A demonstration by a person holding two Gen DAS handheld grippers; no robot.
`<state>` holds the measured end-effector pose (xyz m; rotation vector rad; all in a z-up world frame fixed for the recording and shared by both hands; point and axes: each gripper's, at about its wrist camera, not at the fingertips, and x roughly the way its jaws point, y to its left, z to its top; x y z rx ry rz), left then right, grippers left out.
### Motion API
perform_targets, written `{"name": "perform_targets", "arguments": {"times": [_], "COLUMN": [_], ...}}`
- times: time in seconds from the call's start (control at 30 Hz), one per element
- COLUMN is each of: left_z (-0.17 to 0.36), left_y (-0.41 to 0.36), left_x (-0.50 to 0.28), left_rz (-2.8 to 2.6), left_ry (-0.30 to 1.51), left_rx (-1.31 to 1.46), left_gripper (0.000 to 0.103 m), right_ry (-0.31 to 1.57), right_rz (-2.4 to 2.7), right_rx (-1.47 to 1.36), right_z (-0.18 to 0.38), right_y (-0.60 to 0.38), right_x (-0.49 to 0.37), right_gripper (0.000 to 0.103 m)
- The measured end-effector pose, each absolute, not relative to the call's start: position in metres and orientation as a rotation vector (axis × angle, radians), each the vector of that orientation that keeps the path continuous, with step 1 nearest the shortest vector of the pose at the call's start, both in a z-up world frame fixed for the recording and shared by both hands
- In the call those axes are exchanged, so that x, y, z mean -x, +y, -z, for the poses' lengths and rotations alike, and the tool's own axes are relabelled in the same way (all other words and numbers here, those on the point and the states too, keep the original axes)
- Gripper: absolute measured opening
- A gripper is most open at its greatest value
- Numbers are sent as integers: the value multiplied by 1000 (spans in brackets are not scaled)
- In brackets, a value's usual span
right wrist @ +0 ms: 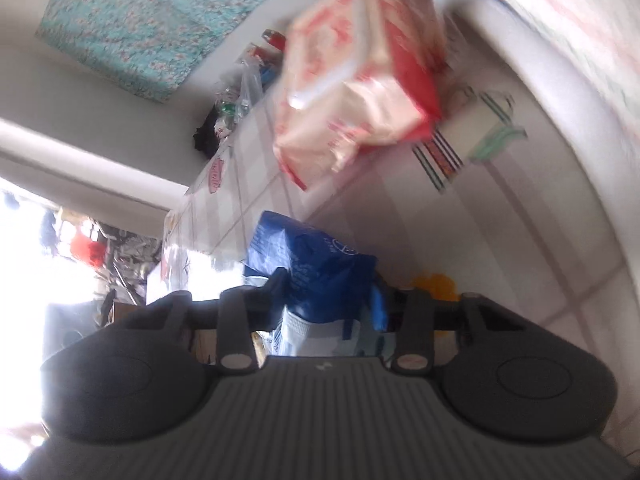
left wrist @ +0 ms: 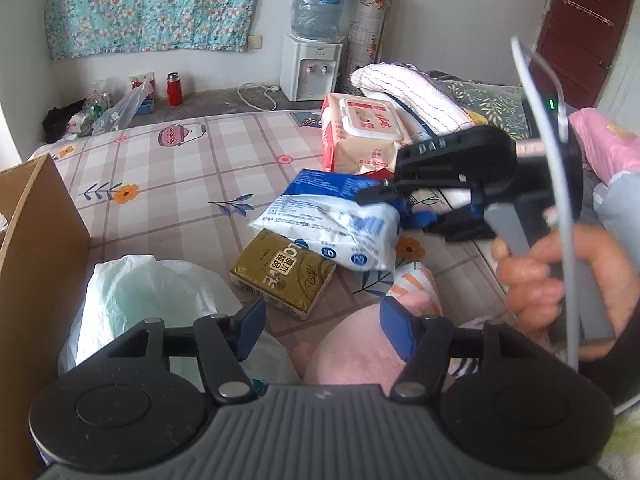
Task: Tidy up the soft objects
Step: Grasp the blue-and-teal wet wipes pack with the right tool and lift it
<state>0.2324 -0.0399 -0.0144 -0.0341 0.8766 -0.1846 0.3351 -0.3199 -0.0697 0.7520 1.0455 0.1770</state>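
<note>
Checked floral bedsheet [left wrist: 168, 184] carries everything. Brown cardboard box [left wrist: 36, 232] at left edge. Blue-and-white plastic tissue pack [left wrist: 332, 224] mid-bed, leaning on gold paper packet [left wrist: 280, 272]. Right gripper [right wrist: 326, 300] clamped on blue-and-white pack. Left gripper [left wrist: 324, 328] spread, nothing gripped.

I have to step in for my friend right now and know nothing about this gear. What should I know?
Right gripper: closed on the blue-white pack, which still lies on the bed.
Left gripper: open, holds nothing, hovering by the bag-lined bin.
Gold tissue pack lies partly under the blue-white one; wipes pack behind.
Done: nothing visibly packed.
Left: probably lift this pack, then stow the others.
</note>
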Motion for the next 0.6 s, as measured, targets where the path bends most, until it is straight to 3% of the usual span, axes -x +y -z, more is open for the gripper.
{"name": "perform_targets", "arguments": {"times": [0.33,0.5,0.6], "left_z": [8,8,6], "left_y": [-36,-30,-25], "left_x": [-220,-218,-216], "left_rz": [203,185,175], "left_ry": [870,881,882], "left_rx": [16,11,18], "left_gripper": [64,64,64], "right_ry": [860,873,944], "right_rz": [-88,-77,-192], "right_rx": [-48,318,216], "right_z": [-58,-48,-38], "right_y": [-301,-282,-282], "right_x": [-333,-318,-305], "right_gripper": [29,36,43]}}
